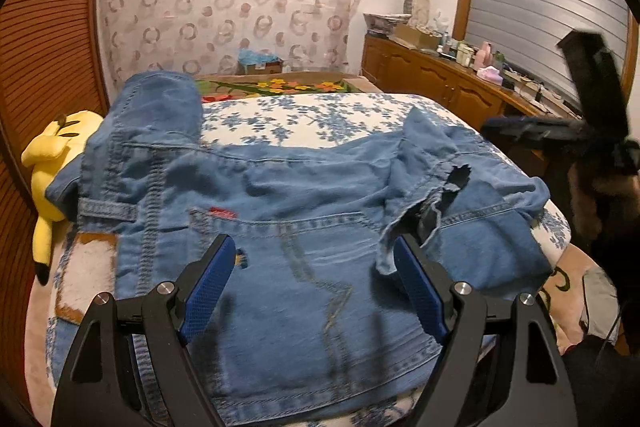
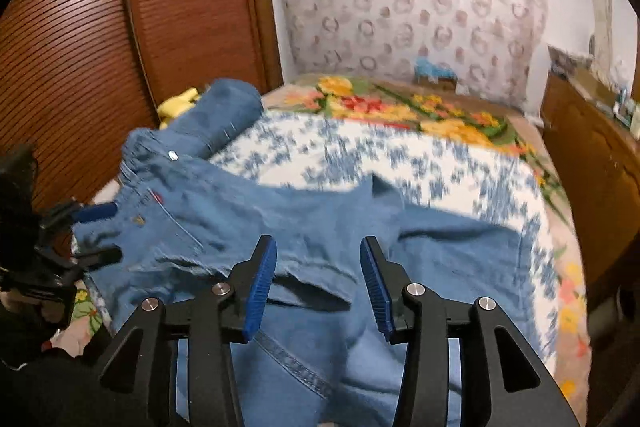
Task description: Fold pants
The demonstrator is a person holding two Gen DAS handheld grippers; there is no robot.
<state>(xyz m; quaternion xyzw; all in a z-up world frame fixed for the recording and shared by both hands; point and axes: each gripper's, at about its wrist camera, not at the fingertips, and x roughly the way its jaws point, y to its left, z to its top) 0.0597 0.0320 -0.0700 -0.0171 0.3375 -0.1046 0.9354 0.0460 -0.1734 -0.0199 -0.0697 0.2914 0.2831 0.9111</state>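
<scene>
Blue denim pants (image 1: pixel 280 187) lie spread across the bed with the back pocket and red tab facing up; one frayed leg end is folded over onto them at the right. My left gripper (image 1: pixel 314 247) hovers over the pocket area, jaws wide open and nothing between the pads. In the right wrist view the pants (image 2: pixel 320 219) fill the foreground. My right gripper (image 2: pixel 318 247) stands open just above a frayed hem, and its pads do not press the cloth. The left gripper (image 2: pixel 100 231) shows at the far left of that view, over the waistband end.
A yellow plush toy (image 1: pixel 52 155) lies at the bed's left edge against a brown louvred door (image 1: pixel 40 47). The bed has a blue-flowered cover (image 1: pixel 300 115) and a bright floral blanket (image 2: pixel 400 107) beyond. A cluttered wooden sideboard (image 1: pixel 440 75) runs along the right.
</scene>
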